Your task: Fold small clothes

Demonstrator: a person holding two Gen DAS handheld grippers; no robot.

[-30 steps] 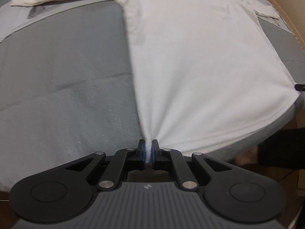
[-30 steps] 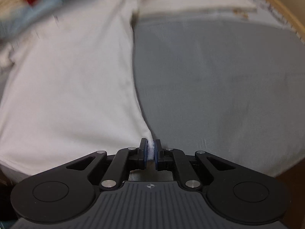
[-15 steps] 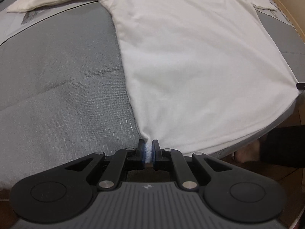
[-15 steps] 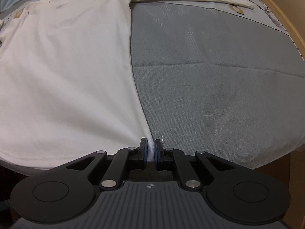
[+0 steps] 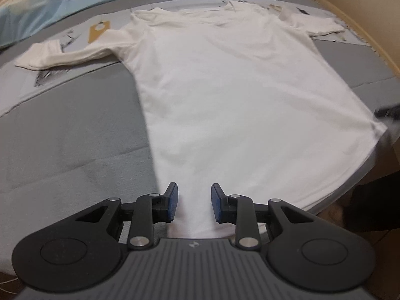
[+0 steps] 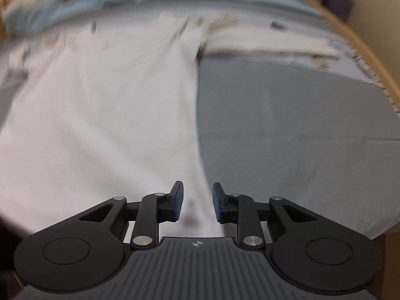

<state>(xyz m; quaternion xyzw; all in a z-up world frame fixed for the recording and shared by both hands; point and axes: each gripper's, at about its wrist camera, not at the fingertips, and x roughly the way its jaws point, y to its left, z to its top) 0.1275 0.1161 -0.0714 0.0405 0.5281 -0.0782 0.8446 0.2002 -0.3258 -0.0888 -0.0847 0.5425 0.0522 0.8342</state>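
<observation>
white cotton-looking shirt [image 5: 225,95] lies flat and face-up on a grey padded surface [image 5: 62,135], hem near, collar far, so its long axis runs straight away from both tools. its left sleeve [image 5: 62,55] reaches out to the far left, the other to the far right.

the left gripper [image 5: 192,206] hangs over the near left corner of the hem, jaws opening; cloth shows between the blue pads, but they stand clear of it and grip nothing. the right gripper [image 6: 196,203] sits over the near right corner in the same way, jaws opening, fabric in the gap, nothing pinched; that view is blurred.

each tool is nearest its own side, so my guess is that the next reach goes far, up along the side seams toward the sleeves.

a tan tag [image 5: 98,31] lies beside the left sleeve; no writing on it, or anywhere else, is legible.
</observation>
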